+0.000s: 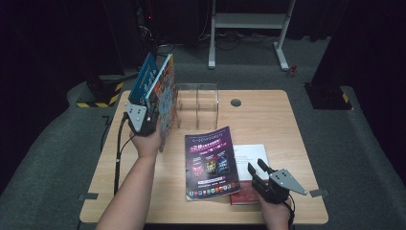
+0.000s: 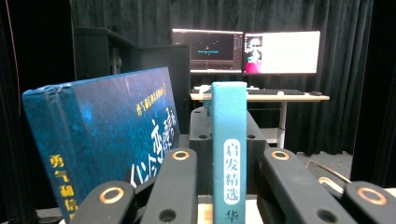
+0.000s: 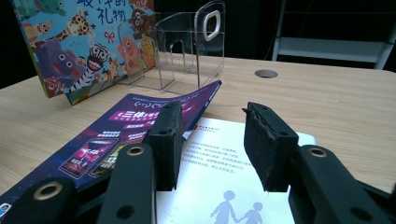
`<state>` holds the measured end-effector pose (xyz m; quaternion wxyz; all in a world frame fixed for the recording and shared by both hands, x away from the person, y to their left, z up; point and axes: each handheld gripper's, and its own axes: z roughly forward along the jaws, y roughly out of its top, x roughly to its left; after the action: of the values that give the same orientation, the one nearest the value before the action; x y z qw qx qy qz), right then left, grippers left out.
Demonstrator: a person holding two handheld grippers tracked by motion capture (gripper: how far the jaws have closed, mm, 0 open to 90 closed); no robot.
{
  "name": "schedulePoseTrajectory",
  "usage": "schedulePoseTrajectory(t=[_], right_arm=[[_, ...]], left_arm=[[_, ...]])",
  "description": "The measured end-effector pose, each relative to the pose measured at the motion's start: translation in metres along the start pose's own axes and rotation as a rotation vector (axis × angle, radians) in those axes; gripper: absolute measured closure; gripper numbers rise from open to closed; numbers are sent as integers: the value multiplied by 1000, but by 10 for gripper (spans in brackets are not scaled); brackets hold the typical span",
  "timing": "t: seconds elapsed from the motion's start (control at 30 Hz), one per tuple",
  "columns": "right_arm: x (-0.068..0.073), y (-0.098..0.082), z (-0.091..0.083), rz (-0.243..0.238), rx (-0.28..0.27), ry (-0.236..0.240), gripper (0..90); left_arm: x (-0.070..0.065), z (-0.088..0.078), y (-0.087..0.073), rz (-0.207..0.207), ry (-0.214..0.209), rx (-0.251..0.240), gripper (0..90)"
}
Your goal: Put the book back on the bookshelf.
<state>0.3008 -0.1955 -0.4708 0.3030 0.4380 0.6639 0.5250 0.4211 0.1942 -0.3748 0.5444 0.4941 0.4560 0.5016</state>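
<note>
Left gripper [image 1: 143, 117] clamps upright books [image 1: 155, 84] beside the empty clear rack [image 1: 197, 103]; right gripper [image 1: 258, 168] half-open over unshelved purple magazine [image 1: 211, 162]

A curtained recording lab: black drapes [image 2: 345, 70] all round, grey carpet [image 1: 57, 158], and two lit monitors [image 2: 245, 51] on a far workstation.

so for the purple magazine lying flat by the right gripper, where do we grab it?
Probably the purple magazine by its far right corner, which curls up off the table above the white booklet. Bring the right gripper, jaws open, in low from the right so one jaw slides under that raised edge.
</note>
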Motion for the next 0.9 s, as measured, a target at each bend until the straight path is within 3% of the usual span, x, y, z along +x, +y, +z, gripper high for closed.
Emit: schedulePoseTrajectory(t=[0.43,0.9], right_arm=[[2,0,1,-7,0,5,569],[4,0,1,-10,4,7,569]], left_arm=[[3,-12,-10,-26,-1,-9,806],[13,-22,-18,-11,-13,8,800]])
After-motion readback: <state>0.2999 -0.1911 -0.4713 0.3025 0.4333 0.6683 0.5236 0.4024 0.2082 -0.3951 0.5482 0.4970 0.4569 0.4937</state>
